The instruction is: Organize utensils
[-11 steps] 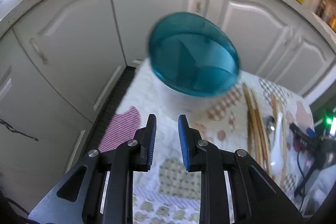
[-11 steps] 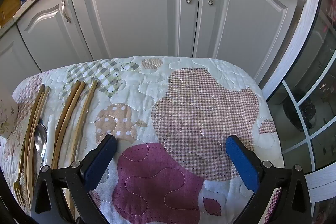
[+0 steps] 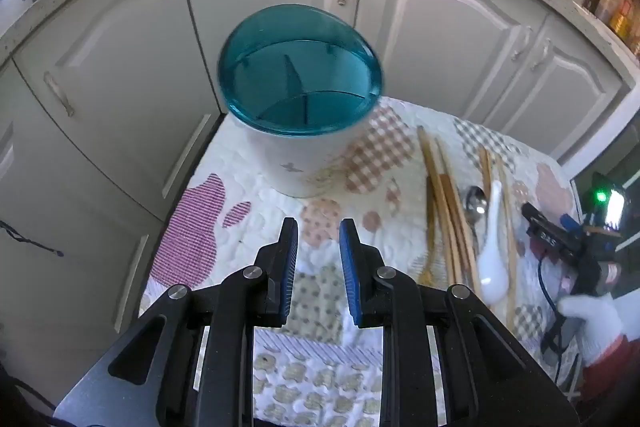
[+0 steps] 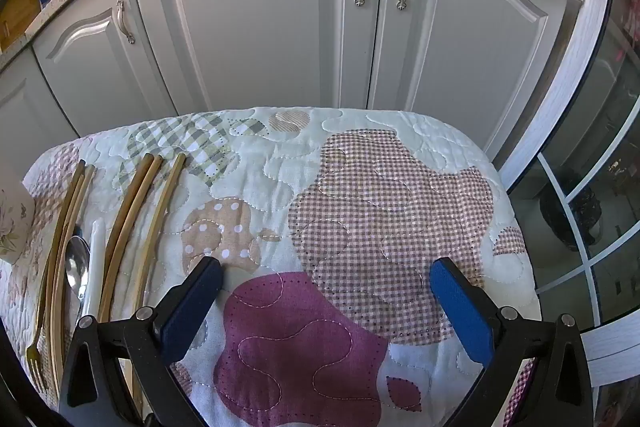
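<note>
- The left tool (image 3: 319, 251) is nearest in the left wrist view; its blue pads stand at a narrow gap with nothing between them, above the quilted cloth (image 3: 320, 295) that covers the worktop.
- The right tool (image 4: 326, 301) is spread wide and holds nothing; it points down at the purple and checked patches of the cloth.
- A hand in a white glove (image 3: 592, 319) holds the right tool at the right edge of the left view.
- The utensils lie side by side on the cloth, to the right of the left tool: wooden chopsticks (image 3: 448, 211), a metal spoon (image 3: 476, 201), a white ceramic spoon (image 3: 494, 259) and a gold fork (image 4: 36, 347).
- Farther away, a white utensil holder (image 3: 298, 131) with a teal divided insert stands upright on the cloth; its compartments look empty.
- Behind all are grey cabinet doors (image 4: 260, 27).
</note>
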The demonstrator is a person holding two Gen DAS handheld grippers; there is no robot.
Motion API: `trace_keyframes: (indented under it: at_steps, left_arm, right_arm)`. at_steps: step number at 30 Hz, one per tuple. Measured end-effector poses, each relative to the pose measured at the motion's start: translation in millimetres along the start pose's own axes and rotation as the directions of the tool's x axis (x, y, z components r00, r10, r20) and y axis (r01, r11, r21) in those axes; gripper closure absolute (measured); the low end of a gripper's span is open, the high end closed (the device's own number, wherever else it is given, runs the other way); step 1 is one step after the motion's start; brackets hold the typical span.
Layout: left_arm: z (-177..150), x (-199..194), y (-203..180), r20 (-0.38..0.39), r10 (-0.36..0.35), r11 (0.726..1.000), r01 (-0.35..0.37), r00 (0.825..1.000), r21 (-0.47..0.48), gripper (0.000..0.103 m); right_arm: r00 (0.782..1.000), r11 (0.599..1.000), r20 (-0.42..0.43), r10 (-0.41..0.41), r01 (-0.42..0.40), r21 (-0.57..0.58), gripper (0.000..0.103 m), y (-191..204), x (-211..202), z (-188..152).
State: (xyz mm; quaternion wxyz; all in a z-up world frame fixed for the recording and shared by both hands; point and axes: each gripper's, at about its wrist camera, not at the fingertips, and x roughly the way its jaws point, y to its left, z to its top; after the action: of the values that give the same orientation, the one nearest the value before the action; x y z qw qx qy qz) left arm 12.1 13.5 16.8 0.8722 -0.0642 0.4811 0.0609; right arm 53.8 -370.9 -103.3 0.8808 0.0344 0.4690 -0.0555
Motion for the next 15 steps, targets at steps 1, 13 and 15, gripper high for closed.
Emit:
trace_keyframes:
  at_steps: [1, 13, 15]
  left_arm:
    - [3, -1, 2, 0.001, -0.001, 1.000, 0.001, 1.000, -0.004, 0.083]
    - [-26, -40, -59, 0.077, -0.095, 0.987, 0.085, 0.992, 0.134, 0.083]
    - [-16, -52, -58, 0.089, -0.127, 0.982, 0.112, 0.988, 0.151, 0.083]
  right_arm:
    - [1.000, 1.000, -0.003, 0.002, -0.002, 0.002, 0.000, -1, 0, 0]
    - [0.993, 0.995, -0.068, 0.099, -0.099, 0.001, 0.006, 10, -93, 3]
    - [0.995, 0.995, -0.011, 0.097, -0.097, -0.026, 0.006, 17, -127, 8]
